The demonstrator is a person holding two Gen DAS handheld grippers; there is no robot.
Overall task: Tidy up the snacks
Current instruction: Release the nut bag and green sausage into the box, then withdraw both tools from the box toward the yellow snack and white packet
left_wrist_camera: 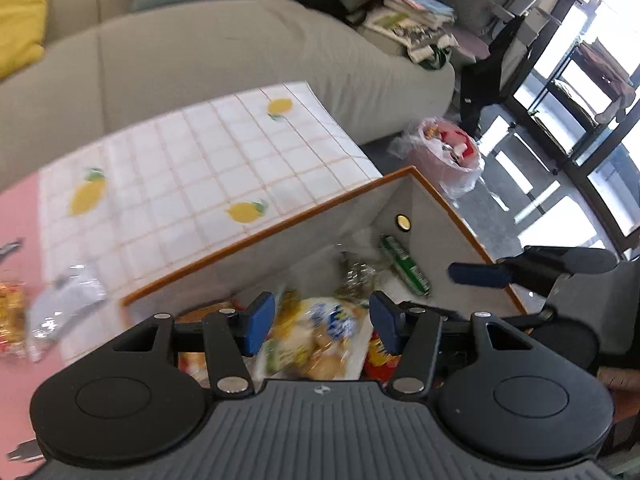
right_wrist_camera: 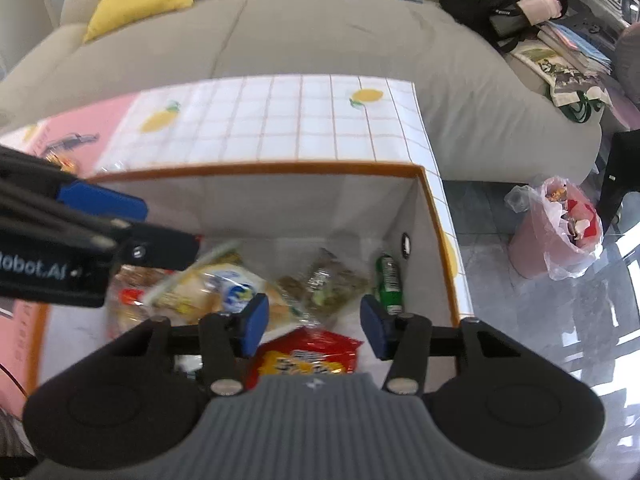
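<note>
With both hands over the box (right_wrist_camera: 280, 172), left gripper (left_wrist_camera: 318, 322) and right gripper (right_wrist_camera: 310, 322) released, empty; remaining snacks (left_wrist_camera: 60, 300) lie on bench (left_wrist_camera: 16, 208), left, nearer left gripper.

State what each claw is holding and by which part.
Nothing is held. The left claw and right claw are both open above the snacks in the box.

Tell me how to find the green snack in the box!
Start at the white box with the orange rim on the lemon-patterned tablecloth. Look in its far right corner, just below the round metal stud. The green snack is a slim green tube leaning against that wall, while its neighbours are wide, crinkly bags.
</note>
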